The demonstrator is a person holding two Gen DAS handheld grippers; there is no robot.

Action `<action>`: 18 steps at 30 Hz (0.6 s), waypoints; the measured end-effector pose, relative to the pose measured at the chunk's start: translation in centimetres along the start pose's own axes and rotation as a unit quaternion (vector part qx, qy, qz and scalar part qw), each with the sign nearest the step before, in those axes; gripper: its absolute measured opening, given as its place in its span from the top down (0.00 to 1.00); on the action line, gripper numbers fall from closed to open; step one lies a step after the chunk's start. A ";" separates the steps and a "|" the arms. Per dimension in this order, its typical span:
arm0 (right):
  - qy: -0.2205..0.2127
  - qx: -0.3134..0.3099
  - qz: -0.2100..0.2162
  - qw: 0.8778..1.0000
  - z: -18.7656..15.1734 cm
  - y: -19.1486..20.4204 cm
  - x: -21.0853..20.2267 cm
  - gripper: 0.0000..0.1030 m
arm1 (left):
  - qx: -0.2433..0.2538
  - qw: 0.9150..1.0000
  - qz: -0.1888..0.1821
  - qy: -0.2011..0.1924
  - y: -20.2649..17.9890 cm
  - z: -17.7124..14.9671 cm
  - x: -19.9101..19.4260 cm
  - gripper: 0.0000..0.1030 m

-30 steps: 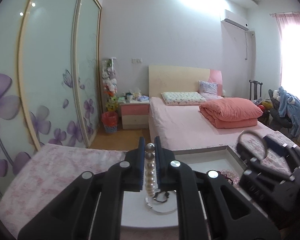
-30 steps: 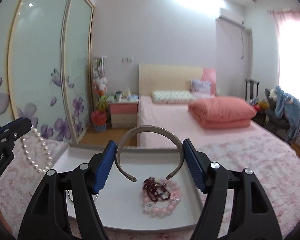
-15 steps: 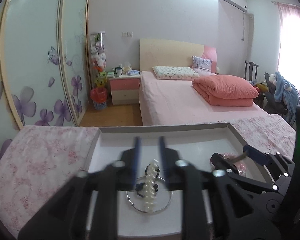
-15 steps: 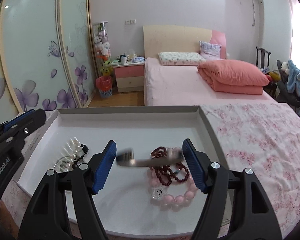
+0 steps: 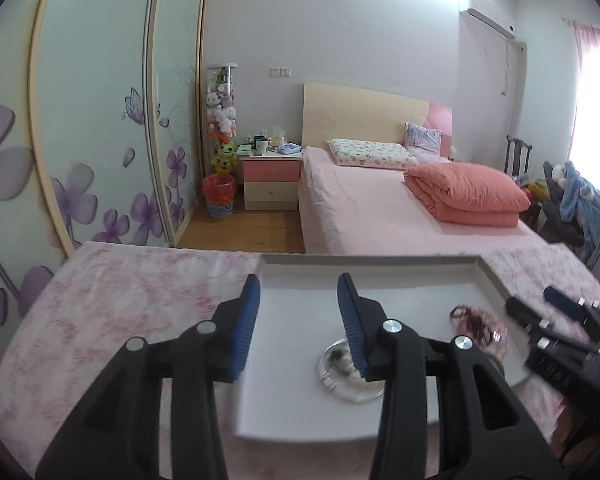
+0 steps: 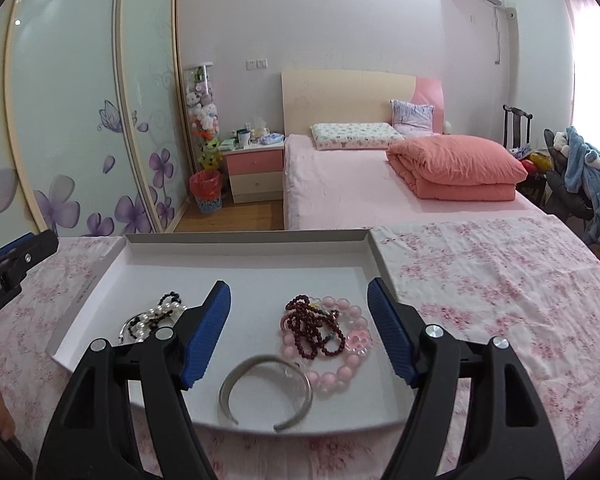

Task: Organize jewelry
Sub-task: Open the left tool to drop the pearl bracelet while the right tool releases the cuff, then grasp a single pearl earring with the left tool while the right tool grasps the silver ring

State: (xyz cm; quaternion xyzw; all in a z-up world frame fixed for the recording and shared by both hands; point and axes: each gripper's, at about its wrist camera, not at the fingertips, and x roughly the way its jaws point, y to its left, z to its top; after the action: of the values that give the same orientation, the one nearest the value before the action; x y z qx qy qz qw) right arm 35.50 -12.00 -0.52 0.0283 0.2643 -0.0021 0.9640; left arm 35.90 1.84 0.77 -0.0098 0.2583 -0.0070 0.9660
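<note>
Both claws, left [image 5: 296, 312] and right [image 6: 300, 320], are released; bangle [image 6: 266, 390], beads [image 6: 320, 328] and pearls [image 6: 156, 316] lie in tray [image 6: 244, 246], nothing seems left.

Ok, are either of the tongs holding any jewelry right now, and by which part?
Nothing is held. The left tongs and right tongs are both open; the silver bangle and pearl bracelet lie in the tray.

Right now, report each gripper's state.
Left gripper: open, holding nothing, above the white shallow cardboard tray.
Right gripper: open, holding nothing; the grey open metal cuff bangle lies in the tray.
</note>
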 end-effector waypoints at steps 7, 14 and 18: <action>-0.006 -0.001 0.004 1.000 -1.6 -0.8 -2.9 0.31 | 0.001 0.999 -0.012 0.044 2.6 -3.2 -2.6 0.61; 0.024 0.002 0.004 1.000 -4.2 -2.0 -4.0 0.31 | -0.004 0.989 -0.074 0.127 2.8 -7.7 -3.2 0.61; 0.046 -0.003 -0.001 0.999 -5.7 -2.7 -4.5 0.31 | -0.005 0.982 -0.095 0.164 2.0 -9.8 -3.0 0.61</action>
State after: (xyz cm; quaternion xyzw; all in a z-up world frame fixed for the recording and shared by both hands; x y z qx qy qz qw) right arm 28.64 -14.41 -3.27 0.0255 0.3085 -0.0006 0.9509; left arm 28.44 3.75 -6.28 -0.0383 0.4114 -0.0993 0.9052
